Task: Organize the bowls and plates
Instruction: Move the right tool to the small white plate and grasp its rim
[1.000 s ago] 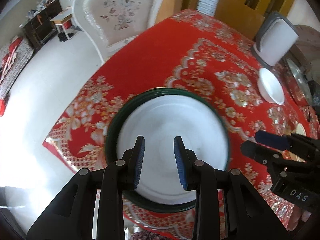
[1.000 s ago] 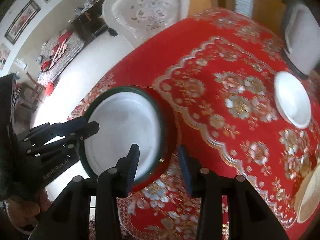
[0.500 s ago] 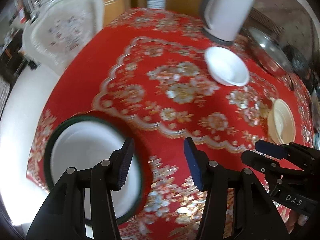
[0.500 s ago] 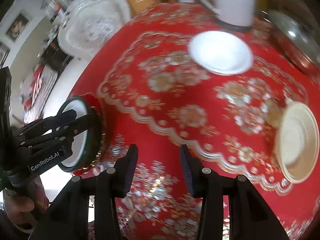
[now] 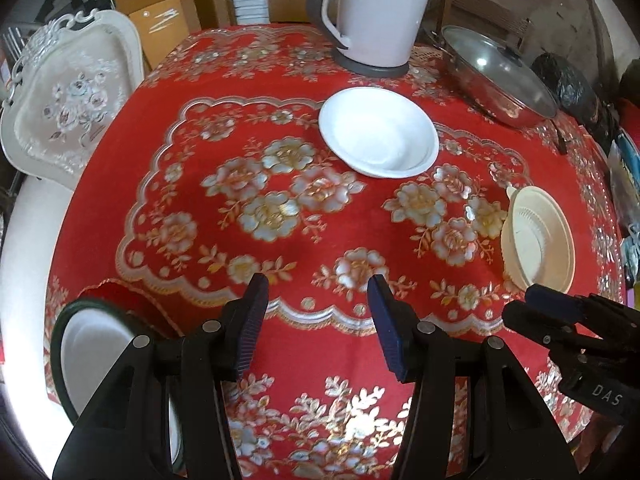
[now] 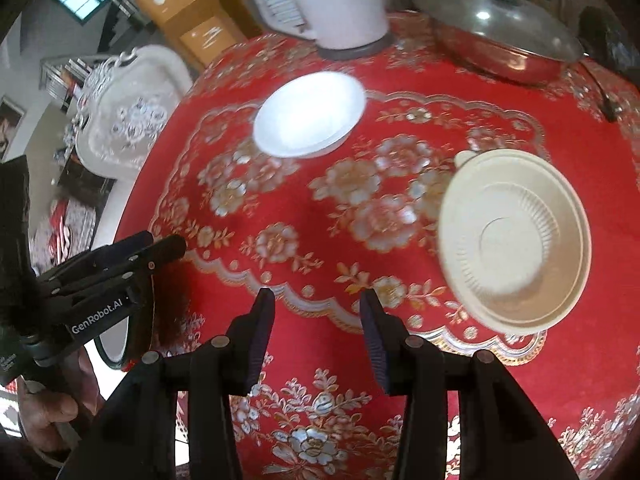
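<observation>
Red floral tablecloth point(image 5: 320, 344) fills the view; green-rimmed plate point(image 5: 80, 344) near left edge, white bowl point(image 5: 378, 132) far centre, cream bowl point(image 6: 512, 240) right. Left gripper point(image 5: 318, 320) just widened, empty; right gripper point(image 6: 318, 328) parted, empty.

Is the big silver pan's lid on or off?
On. The glass lid sits over the pan, its knob on top.

Two wrist fisheyes angled steeply down from above the near edge of the red-clothed worktop point(image 5: 320, 360), left view nearer the left edge, both sharing the white bowl point(image 5: 378, 132), cream bowl point(image 6: 516, 236), kettle point(image 5: 376, 12) and lidded pan point(image 6: 500, 32)
</observation>
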Available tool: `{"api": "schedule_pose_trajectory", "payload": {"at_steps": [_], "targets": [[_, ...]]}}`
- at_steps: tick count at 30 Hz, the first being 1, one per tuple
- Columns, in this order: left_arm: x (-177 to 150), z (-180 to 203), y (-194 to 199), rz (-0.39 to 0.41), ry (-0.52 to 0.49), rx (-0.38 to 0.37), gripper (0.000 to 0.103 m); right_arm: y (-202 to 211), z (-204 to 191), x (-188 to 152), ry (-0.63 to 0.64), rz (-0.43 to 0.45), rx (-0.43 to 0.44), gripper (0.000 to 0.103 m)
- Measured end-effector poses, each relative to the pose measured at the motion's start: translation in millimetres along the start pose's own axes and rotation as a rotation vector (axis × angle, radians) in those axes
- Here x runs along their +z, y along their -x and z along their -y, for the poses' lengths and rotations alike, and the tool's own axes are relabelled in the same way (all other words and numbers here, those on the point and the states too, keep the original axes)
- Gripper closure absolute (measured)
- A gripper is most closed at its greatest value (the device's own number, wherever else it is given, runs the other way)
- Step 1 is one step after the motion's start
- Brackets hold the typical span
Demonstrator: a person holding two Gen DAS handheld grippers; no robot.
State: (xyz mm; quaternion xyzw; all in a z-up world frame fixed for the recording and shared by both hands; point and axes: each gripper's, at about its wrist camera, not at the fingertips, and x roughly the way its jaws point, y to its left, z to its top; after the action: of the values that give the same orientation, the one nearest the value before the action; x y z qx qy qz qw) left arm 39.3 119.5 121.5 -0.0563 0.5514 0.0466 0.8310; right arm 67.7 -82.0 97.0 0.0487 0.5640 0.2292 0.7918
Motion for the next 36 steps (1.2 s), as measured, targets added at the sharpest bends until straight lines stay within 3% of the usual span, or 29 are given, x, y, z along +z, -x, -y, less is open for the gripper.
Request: {"api": "schedule_pose_trajectory", "payload": {"at_steps": [10, 20, 25, 36], "targets": [[46.4, -2.7, -35.3, -0.035, 0.065, -0.067, 0.051, -9.9, 17.6, 46.3, -0.056, 0.058, 0.004, 0.056], [75.7, -7.7, -65.8, -0.068, 0.107, -0.064, 0.051, -14.1, 36.3, 78.7, -0.118, 0.087, 0.023, 0.051], [91.7, -12.4, -85.0, -0.095, 0.151, -0.092, 0.051, -35.1, 38.8, 100.0, -0.157, 0.079, 0.070, 0.051], [116.3, -8.4, -124.5, -0.150, 0.171, -0.080, 0.051, -85.4, 42.0, 129.8, -0.205, 0.023, 0.087, 0.051]]}}
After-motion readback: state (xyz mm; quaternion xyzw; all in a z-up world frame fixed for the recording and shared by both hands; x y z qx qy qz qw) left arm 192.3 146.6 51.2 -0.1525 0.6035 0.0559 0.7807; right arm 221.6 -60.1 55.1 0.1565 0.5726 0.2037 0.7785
